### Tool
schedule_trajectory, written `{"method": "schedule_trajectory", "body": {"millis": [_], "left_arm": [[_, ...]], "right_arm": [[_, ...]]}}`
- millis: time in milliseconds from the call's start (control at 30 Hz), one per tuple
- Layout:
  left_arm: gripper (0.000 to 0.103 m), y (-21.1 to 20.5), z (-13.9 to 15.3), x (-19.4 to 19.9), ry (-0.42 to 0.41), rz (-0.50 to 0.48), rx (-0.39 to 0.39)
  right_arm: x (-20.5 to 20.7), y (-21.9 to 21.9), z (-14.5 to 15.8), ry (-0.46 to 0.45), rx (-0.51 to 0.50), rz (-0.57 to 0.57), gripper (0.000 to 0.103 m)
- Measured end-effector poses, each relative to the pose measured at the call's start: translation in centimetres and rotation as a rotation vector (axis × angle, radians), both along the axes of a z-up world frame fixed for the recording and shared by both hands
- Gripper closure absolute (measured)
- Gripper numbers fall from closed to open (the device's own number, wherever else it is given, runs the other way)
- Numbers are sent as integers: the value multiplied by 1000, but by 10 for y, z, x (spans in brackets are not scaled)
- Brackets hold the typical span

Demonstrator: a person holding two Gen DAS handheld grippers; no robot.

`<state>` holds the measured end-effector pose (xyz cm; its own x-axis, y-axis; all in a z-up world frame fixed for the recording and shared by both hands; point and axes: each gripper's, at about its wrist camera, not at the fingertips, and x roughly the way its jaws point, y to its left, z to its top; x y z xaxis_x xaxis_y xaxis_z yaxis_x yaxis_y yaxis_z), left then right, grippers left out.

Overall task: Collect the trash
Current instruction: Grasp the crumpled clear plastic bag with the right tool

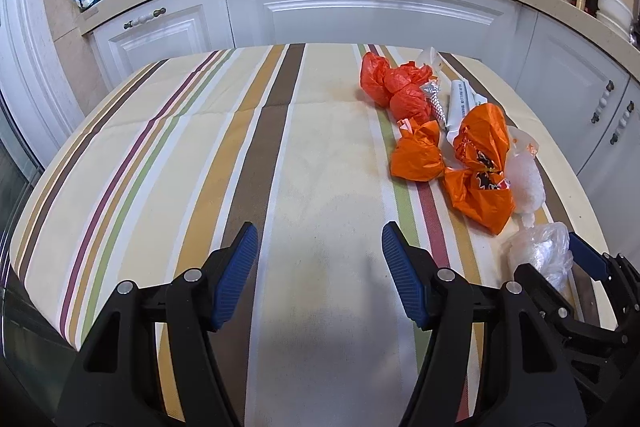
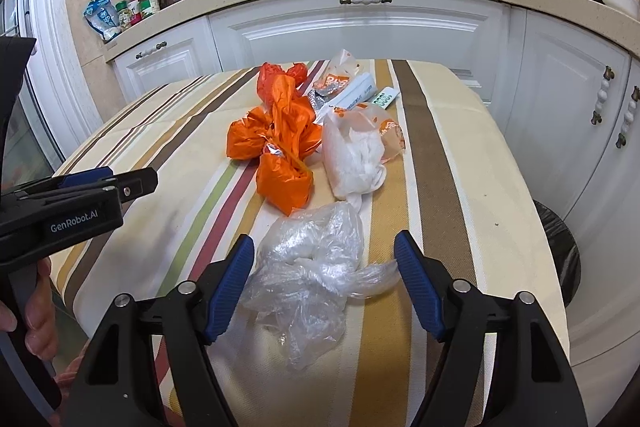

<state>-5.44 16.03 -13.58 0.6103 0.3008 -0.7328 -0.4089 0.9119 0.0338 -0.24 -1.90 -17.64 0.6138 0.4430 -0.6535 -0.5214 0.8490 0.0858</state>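
Clear, crinkled plastic, the clear bag lies on the striped tablecloth between the wide-spread fingers of the right gripper, its long axis running from a twisted tail near the right finger down toward the camera. Beyond it the trash runs in a line away toward the cabinets: a white tissue-filled bag, orange bags and, seemingly, a toothpaste box. The left gripper hovers wide open over bare cloth, empty. A black-lined bin stands beside the table's right edge.
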Motion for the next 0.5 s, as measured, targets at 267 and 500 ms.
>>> {"method": "schedule_trajectory", "body": {"millis": [267,500], "left_arm": [[40,-14,-4,7,7,-36,-9],[40,-49,-1,29,-19,-128,-21]], "right_arm": [[0,-13,7,-17,13,-17,50],[14,-53,23,-73,20,-131,50]]}}
